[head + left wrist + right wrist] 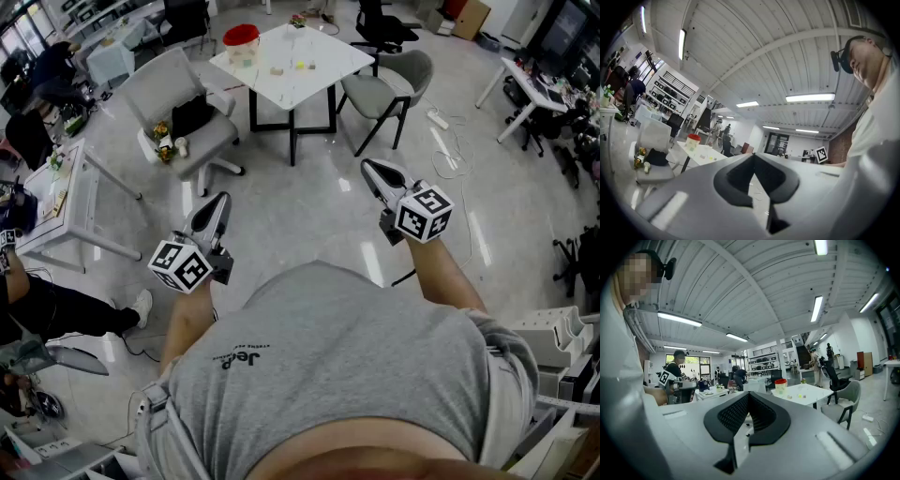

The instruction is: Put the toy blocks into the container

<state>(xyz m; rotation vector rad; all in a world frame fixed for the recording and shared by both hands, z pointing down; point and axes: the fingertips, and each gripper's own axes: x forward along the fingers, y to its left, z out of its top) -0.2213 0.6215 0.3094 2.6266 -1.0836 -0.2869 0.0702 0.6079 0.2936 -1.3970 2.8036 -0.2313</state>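
Distant table (pixel 319 47), red-lidded container (pixel 241 42), ceiling (pixel 764 61) only in gripper views

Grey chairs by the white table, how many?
2. One grey chair stands left of the white table, dark things on its seat; the other grey chair stands right of it. More could sit out of view.

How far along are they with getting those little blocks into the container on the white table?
Nothing looks done yet: the small blocks lie loose on the white table, apart from the red-topped container. Nothing is in hand: the left gripper and right gripper have their jaws together and empty, well short of the table. Everything is left: approaching, picking up each block, dropping it in.
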